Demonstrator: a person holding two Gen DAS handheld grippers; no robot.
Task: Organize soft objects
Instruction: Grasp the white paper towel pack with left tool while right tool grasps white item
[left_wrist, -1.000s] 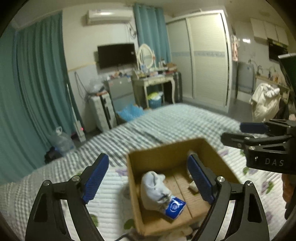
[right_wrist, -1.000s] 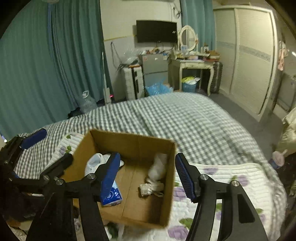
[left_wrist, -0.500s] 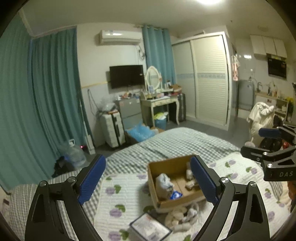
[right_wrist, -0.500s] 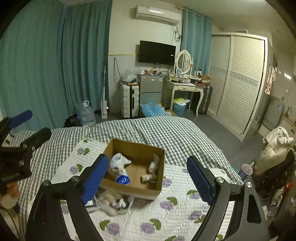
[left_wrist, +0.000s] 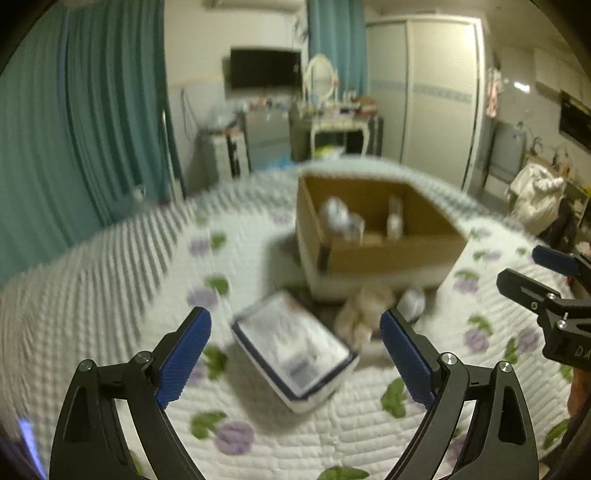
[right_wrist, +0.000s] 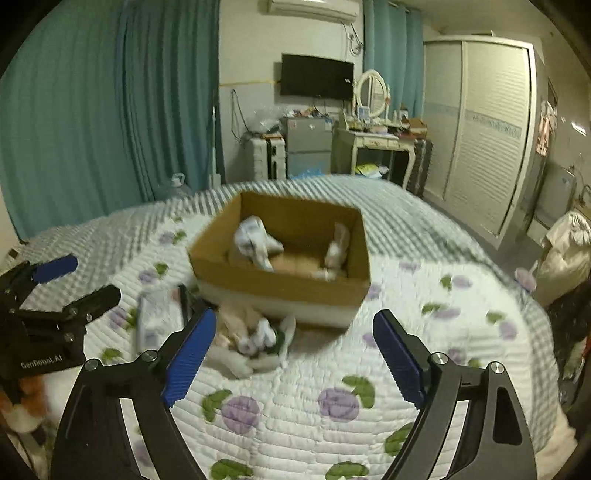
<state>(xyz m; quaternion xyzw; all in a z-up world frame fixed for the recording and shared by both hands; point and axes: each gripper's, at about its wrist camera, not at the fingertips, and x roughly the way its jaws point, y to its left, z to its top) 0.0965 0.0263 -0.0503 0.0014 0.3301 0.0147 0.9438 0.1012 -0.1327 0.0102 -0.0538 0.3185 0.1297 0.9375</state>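
— Just in front of the cardboard box, what is seen on the flowered quilt?

— A little heap of soft things is seen there, touching the near wall of the box. It looks like pale socks or small cloths, but the view is blurred, so the kind cannot be told for sure. A flat packet of tissues is lying just beside the heap, on the side away from the wardrobe.

— What is already inside the box?

— A white rolled cloth is lying at one side and another pale cloth is leaning at the other wall.

— How are the tongs held?

— Both are spread wide with nothing between the blue pads. The left gripper is held over the tissue packet. The right gripper is held near the heap, on the side away from the box.

— How would the heap feel when it is picked up?

— It would most likely be very light and floppy. It can be squashed and nothing should break. A loose end may be left hanging, and it could get caught on the rim of the box.

— Where should it be pinched?

— The thick bunched middle is the best spot, it is thought. If only a thin edge is pinched, the cloth may slip out. The tissue packet is judged to be soft too, but flatter, so it should be taken across its narrow sides.
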